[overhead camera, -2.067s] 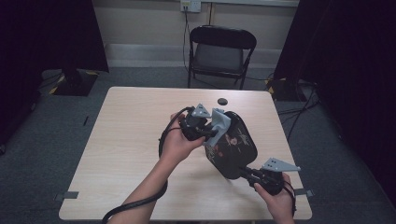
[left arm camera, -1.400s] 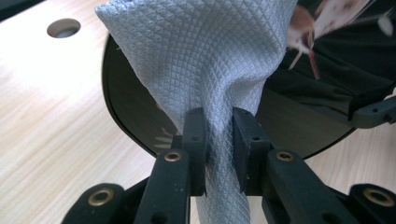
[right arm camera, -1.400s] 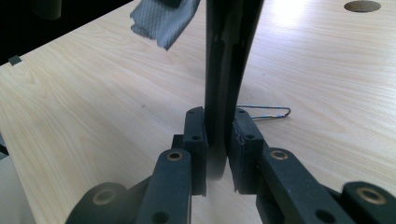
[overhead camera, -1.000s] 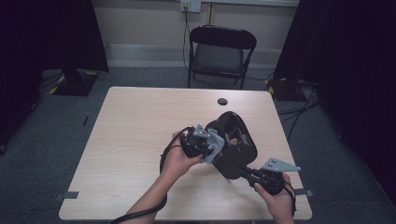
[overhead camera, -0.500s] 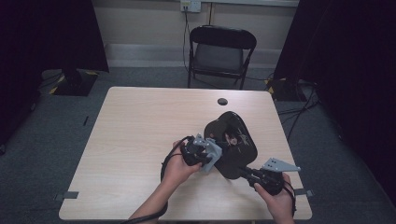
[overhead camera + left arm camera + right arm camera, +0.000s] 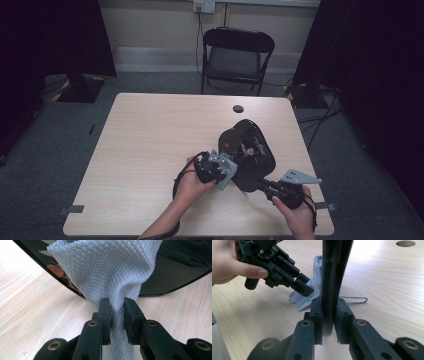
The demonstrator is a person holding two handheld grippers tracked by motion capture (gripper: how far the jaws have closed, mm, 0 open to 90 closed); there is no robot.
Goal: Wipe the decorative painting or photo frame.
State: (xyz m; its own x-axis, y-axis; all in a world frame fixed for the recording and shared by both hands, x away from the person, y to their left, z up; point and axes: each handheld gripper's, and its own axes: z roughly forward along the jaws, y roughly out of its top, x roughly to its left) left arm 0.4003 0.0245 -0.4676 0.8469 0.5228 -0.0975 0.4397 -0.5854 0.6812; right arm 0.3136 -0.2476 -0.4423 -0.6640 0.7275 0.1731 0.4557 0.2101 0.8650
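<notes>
Right gripper (image 6: 328, 315) clamped the black mirror's (image 6: 250, 150) edge, mirror upright on the table (image 6: 150, 140). Left gripper (image 6: 117, 312) pinched the grey cloth (image 6: 107, 272) against the glass just ahead.

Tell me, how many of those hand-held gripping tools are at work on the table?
2. The left tool pinches a grey textured cloth against the glossy black oval mirror-like plate. The right tool, near the table's front right corner, clamps that plate's edge.
</notes>
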